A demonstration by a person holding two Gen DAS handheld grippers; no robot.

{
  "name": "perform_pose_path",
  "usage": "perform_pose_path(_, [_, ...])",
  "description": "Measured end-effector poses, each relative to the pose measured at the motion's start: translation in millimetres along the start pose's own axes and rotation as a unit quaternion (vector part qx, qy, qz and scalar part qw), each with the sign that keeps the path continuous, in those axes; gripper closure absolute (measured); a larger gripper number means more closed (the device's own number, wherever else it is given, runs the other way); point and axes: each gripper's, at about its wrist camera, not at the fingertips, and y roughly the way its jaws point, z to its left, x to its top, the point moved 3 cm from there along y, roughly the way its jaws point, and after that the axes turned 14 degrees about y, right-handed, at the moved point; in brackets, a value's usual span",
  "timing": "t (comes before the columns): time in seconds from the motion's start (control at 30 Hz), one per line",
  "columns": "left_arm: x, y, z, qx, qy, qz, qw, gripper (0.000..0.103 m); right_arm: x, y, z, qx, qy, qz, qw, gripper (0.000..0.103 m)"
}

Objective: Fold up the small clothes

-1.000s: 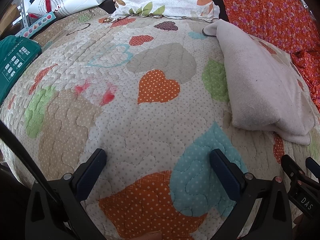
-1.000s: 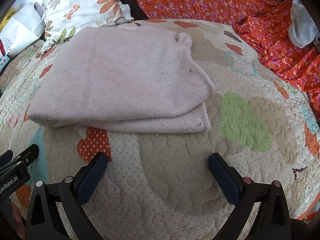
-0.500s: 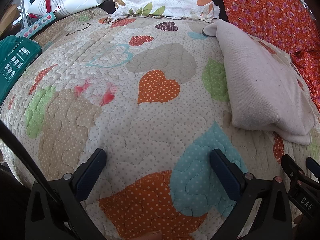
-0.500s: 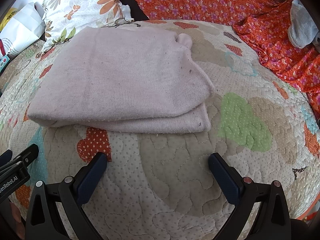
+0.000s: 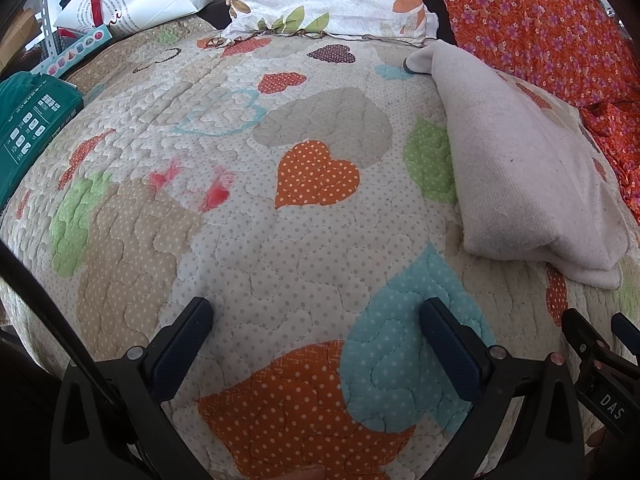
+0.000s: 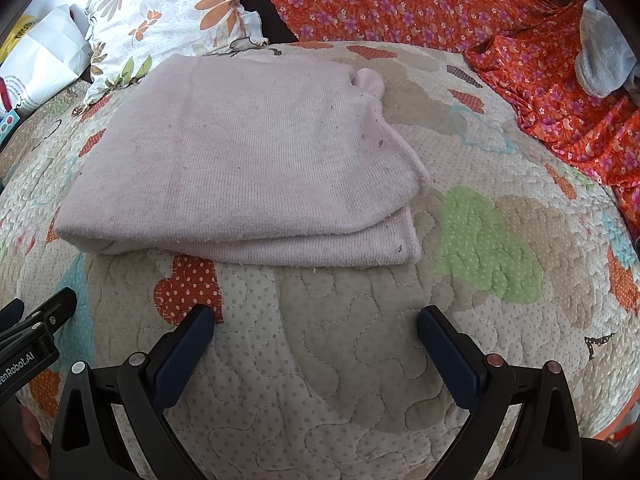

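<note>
Pale pink folded garment (image 6: 240, 168) lies unmoved; left gripper (image 5: 316, 316) and right gripper (image 6: 316, 320) stay spread, empty.

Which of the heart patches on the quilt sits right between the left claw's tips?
The big light-blue dotted heart: it lies on the quilt between the open left claw tips. The orange dotted heart lies farther ahead, mid-quilt.

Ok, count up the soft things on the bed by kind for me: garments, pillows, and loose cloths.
Folded pale pink garment: 1
Floral pillow: 1
Orange flowered cloth: 1
Grey cloth item at far right, too small to identify: 1
Total: 4, all on or beside the heart-patterned quilt.
</note>
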Motion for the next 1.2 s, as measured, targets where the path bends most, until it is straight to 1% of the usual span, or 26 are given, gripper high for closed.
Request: perform_pose_path(1.2, [1.2,-1.5,-1.3,0.001,0.0,-0.003,1.0,0.0,-1.8,0.2,0.4,0.0,0.0,-0.001,1.0,0.0])
